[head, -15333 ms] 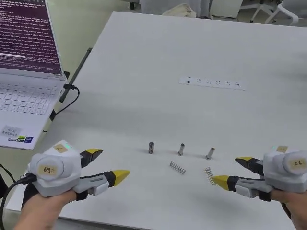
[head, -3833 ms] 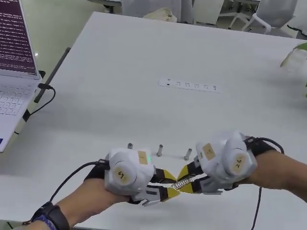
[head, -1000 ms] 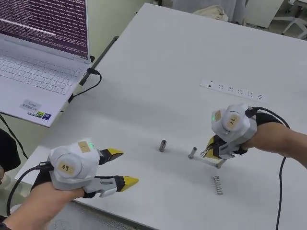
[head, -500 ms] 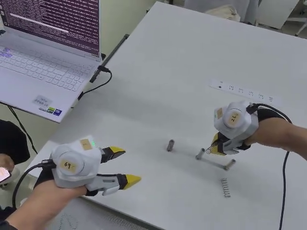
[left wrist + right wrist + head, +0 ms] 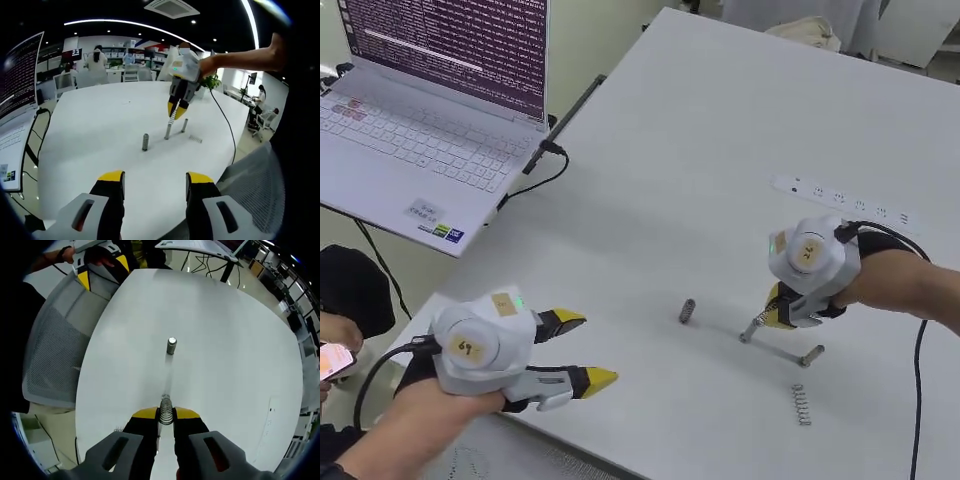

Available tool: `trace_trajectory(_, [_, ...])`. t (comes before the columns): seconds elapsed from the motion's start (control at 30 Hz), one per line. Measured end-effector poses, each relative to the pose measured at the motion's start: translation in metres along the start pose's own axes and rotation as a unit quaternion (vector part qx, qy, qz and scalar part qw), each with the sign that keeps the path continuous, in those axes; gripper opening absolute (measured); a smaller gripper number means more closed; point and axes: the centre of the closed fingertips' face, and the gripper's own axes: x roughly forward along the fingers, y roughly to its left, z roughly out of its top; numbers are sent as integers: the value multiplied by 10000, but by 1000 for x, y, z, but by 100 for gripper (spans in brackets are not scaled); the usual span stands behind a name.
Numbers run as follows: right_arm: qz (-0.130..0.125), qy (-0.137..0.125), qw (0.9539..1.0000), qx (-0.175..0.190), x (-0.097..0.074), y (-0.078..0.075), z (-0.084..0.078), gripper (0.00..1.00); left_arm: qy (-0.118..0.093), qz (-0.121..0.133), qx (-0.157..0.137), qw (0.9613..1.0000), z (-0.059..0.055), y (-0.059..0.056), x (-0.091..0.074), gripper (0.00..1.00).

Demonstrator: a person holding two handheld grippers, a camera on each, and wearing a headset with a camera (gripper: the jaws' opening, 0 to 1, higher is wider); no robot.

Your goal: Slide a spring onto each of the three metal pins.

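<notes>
Spring (image 5: 166, 415), a thin wire coil, is pinched by our right gripper (image 5: 779, 314), leaning over the middle pin (image 5: 748, 333). Our left gripper (image 5: 590, 349) hangs wide open and empty; a laptop (image 5: 420, 150) sits far left.

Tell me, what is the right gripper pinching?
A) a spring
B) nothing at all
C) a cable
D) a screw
A: the right gripper view shows the right gripper with a coiled spring clamped between its yellow tips.
</notes>
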Motion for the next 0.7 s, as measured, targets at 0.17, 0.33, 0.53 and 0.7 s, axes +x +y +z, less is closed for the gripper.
trace_trajectory(0.17, [65, 54, 10000, -52, 3, 2, 1, 9, 12, 17, -18, 10000, -1, 1, -1, 43])
trace_trajectory(0.33, [80, 71, 9999, -86, 5, 1, 1, 9, 5, 44, -50, 10000, -2, 3, -2, 43])
trace_trajectory(0.53, [126, 132, 9997, -133, 7, 1, 1, 9, 31, 39, -55, 10000, -4, 3, -1, 42])
trace_trajectory(0.7, [159, 193, 9995, -194, 11, 1, 1, 9, 29, 42, -59, 10000, -3, 3, -1, 42])
